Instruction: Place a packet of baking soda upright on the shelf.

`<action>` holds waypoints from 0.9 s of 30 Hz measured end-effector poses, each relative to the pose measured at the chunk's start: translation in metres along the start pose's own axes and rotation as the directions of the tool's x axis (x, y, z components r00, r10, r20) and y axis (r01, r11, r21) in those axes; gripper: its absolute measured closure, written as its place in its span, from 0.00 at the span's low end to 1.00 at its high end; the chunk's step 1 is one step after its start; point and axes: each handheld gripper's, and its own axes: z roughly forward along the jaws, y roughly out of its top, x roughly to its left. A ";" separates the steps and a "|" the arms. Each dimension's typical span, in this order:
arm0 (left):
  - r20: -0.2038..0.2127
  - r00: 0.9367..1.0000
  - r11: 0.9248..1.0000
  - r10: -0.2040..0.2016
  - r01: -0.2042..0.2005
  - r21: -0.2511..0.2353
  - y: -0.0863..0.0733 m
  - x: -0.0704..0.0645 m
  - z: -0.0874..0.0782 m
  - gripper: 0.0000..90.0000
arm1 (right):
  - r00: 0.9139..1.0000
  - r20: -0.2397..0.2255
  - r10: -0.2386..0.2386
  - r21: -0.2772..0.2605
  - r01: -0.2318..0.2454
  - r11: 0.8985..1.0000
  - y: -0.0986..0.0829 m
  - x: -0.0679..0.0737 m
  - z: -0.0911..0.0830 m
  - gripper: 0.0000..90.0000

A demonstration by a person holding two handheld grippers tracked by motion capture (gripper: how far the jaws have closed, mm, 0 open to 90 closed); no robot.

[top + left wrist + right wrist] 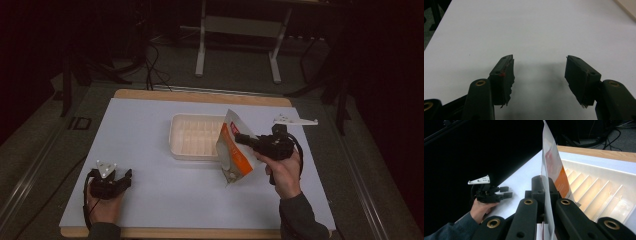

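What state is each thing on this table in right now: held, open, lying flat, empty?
Orange and white plastic pouch: lifted off the table, clamped at one edge, hanging beside the tray.
Right gripper: shut on the pouch.
Left gripper: open, holding nothing, resting low over the white table.
Cream ribbed plastic tray: lying flat, looks empty.

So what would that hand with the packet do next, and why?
Probably carry the packet a little further over the tray. The right gripper is shut on the packet, which hangs tilted at the tray's near right edge; the left gripper rests open, apart.
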 end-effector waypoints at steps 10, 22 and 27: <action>0.001 1.000 1.000 -0.002 0.002 -0.002 0.000 0.000 0.000 0.45 | 1.000 0.022 0.018 -0.021 -0.018 1.000 0.007 -0.004 0.006 1.00; 0.002 1.000 1.000 -0.001 0.001 0.000 0.000 0.000 0.000 0.45 | 0.999 0.033 0.039 -0.035 -0.038 0.999 0.012 -0.010 0.016 1.00; 0.003 1.000 1.000 -0.002 0.002 -0.002 0.000 0.000 0.000 0.45 | 0.998 0.035 0.048 -0.047 -0.047 0.998 0.015 -0.012 0.019 1.00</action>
